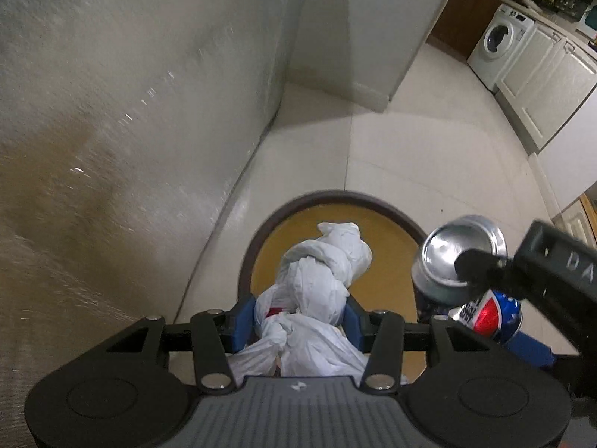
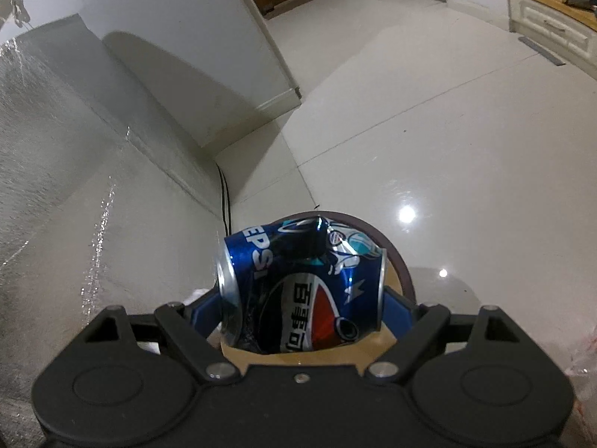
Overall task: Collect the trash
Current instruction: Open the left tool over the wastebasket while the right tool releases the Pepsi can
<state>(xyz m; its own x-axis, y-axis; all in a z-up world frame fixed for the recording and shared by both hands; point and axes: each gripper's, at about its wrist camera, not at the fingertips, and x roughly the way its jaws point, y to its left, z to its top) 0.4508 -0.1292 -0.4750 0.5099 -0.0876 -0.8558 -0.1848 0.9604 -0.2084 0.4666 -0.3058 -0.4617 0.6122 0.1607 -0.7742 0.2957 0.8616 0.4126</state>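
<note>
My left gripper (image 1: 298,317) is shut on a white knotted plastic bag (image 1: 321,272), with its blue pads pressing the bundle from both sides. The bag hangs over a round bin (image 1: 335,196) that has a dark brown rim and a tan inside. My right gripper (image 2: 298,310) is shut on a dented blue Pepsi can (image 2: 306,291), held sideways over the same bin (image 2: 403,268). In the left wrist view the can (image 1: 455,257) shows its silver end at the bin's right edge, gripped by the right gripper (image 1: 500,298). A white scrap of the bag (image 2: 196,295) peeks in at the can's left.
The bin stands on a glossy pale tile floor (image 2: 429,130) close to a textured wall (image 1: 112,130) on the left. A black cable (image 2: 224,194) runs down the wall corner. Farther off are a washing machine (image 1: 500,41) and white cabinets (image 1: 552,86).
</note>
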